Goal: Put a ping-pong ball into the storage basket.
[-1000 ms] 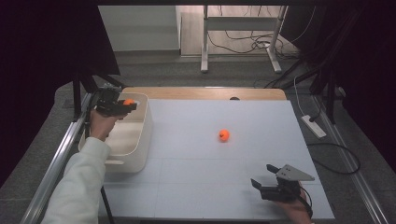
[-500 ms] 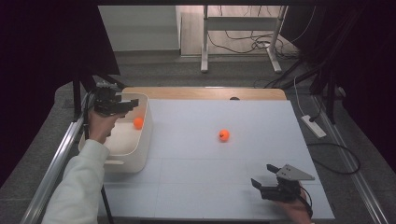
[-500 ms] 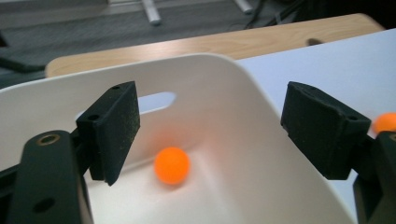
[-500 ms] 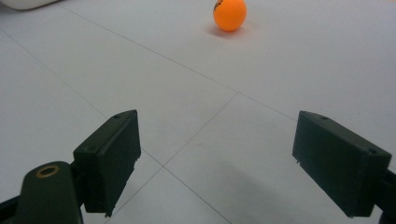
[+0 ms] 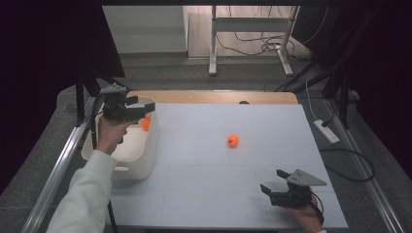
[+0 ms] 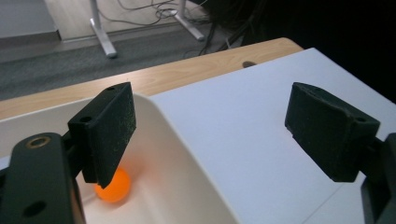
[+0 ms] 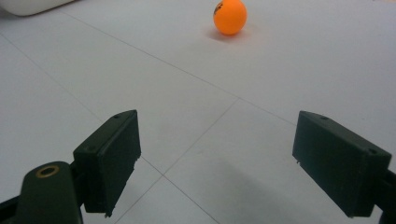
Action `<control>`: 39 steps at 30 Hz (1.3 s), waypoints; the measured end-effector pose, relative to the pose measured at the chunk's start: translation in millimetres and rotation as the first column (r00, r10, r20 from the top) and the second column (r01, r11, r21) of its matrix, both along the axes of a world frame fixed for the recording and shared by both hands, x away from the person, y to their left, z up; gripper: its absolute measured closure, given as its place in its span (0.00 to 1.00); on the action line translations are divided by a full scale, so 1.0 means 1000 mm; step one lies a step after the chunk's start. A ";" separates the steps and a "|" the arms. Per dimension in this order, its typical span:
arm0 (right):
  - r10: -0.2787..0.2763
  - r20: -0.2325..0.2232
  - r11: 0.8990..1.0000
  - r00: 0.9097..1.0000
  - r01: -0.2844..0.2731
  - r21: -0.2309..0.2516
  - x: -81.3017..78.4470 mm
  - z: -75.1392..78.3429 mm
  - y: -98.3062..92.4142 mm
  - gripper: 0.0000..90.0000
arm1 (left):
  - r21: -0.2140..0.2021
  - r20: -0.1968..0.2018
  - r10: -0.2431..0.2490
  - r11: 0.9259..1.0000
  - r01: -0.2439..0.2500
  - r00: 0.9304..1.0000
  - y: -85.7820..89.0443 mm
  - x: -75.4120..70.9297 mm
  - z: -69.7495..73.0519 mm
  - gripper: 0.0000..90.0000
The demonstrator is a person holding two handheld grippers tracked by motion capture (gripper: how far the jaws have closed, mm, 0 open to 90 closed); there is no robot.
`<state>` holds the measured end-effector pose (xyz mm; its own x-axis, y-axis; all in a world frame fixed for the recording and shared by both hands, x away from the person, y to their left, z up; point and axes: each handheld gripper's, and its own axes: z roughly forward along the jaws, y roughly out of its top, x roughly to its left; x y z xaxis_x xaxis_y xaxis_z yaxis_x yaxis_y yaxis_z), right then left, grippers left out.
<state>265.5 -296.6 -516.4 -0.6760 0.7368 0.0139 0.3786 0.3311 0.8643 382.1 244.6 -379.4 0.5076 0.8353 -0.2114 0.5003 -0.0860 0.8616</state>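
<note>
Right gripper [image 5: 270, 189] at five o'clock on the white table [image 5: 204, 194], jaws spread wide, nothing between. Farther, toward centre, an orange ball [image 5: 233, 141] lying free. At ten o'clock, left gripper [image 5: 145, 108] above the white bin [image 5: 145, 155], jaws just opened, empty; second orange ball [image 6: 112, 185] resting inside the bin below.

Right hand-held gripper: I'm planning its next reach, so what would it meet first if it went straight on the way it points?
Probably the orange ball on the white table. The right hand-held gripper stands open with bare surface ahead; the ball lies near its line, though depth is unclear.
</note>
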 end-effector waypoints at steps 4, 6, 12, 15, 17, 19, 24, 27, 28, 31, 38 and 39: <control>0.001 0.001 1.000 1.000 -0.001 0.004 0.001 0.000 0.000 0.17 | -0.012 0.023 -0.026 1.000 0.026 0.999 -0.007 -0.005 0.004 0.19; 0.000 0.000 1.000 1.000 0.000 0.004 0.001 0.000 0.000 0.17 | -0.016 0.034 -0.040 0.999 0.040 0.999 -0.011 -0.007 0.006 0.19; -0.012 -0.001 1.000 1.000 0.012 0.002 0.000 0.000 -0.002 0.17 | -0.048 0.057 -0.080 0.995 0.083 0.995 -0.020 -0.012 0.008 0.19; -0.008 0.000 1.000 1.000 0.008 0.003 0.000 0.000 -0.001 0.17 | -0.054 0.064 -0.095 0.994 0.098 0.993 -0.023 -0.014 0.009 0.19; -0.002 0.003 1.000 1.000 0.002 -0.006 0.000 0.000 0.000 0.17 | -0.050 0.069 -0.101 0.993 0.104 0.993 -0.025 -0.017 0.010 0.19; 0.004 0.003 1.000 1.000 -0.004 -0.004 0.001 0.000 0.001 0.17 | -0.049 0.075 -0.109 0.992 0.113 0.991 -0.028 -0.018 0.010 0.19; 0.004 0.004 1.000 1.000 -0.004 -0.005 0.000 -0.001 0.000 0.17 | -0.065 0.080 -0.135 0.988 0.140 0.988 -0.035 -0.021 0.011 0.19; 0.005 0.006 1.000 1.000 -0.005 -0.006 0.000 0.000 0.000 0.17 | -0.071 0.083 -0.148 0.986 0.154 0.985 -0.040 -0.022 0.011 0.19; 0.006 0.006 1.000 1.000 -0.006 -0.009 0.000 0.000 0.000 0.17 | -0.071 0.083 -0.153 0.985 0.159 0.985 -0.042 -0.021 0.011 0.19; 0.005 0.006 1.000 1.000 -0.005 -0.005 -0.001 0.000 -0.001 0.17 | -0.068 0.082 -0.162 0.984 0.167 0.983 -0.046 -0.021 0.010 0.19; 0.003 0.007 1.000 1.000 -0.003 -0.010 -0.001 0.000 -0.001 0.17 | -0.065 0.078 -0.184 0.980 0.189 0.980 -0.056 -0.020 0.009 0.19; 0.003 0.006 1.000 1.000 -0.003 -0.009 -0.001 0.000 -0.001 0.17 | -0.066 0.077 -0.187 0.979 0.192 0.979 -0.057 -0.019 0.009 0.19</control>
